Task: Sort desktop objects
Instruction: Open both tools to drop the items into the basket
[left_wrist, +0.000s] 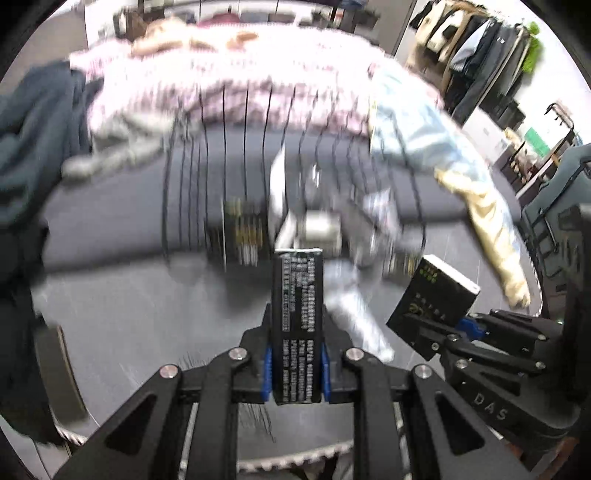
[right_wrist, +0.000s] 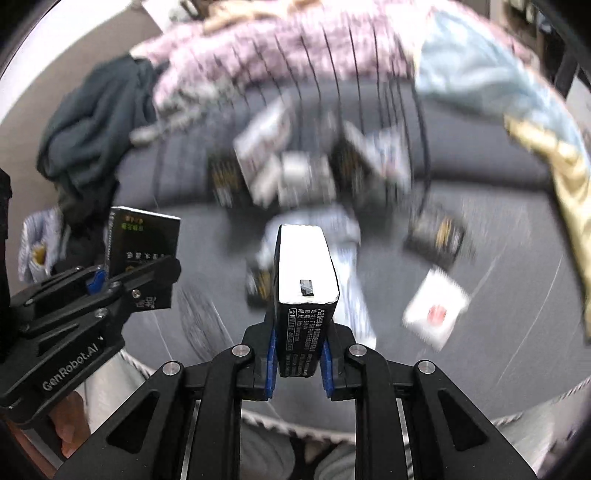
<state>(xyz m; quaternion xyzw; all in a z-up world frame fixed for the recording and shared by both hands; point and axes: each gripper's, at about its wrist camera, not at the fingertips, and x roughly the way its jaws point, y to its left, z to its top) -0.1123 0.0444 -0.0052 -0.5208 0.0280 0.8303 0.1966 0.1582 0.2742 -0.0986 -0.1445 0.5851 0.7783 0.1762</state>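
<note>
My left gripper (left_wrist: 297, 343) is shut on a black box (left_wrist: 297, 317) with white print, held upright above the grey table (left_wrist: 129, 314). It also shows in the right wrist view (right_wrist: 142, 243) at the left. My right gripper (right_wrist: 297, 339) is shut on a second black box (right_wrist: 304, 273) with a white top face. That box shows in the left wrist view (left_wrist: 436, 295) at the right. A black wire basket (right_wrist: 332, 110) at the back holds several blurred boxes (right_wrist: 291, 173). Loose boxes lie on the table: a black one (right_wrist: 437, 236) and a white one with a red mark (right_wrist: 436, 310).
Clothes are piled behind the basket: a pink checked garment (left_wrist: 229, 85), a dark one (left_wrist: 33, 147) at the left, a light blue and cream one (left_wrist: 424, 125) at the right. A white tube-like pack (left_wrist: 354, 317) lies under the grippers. The views are motion-blurred.
</note>
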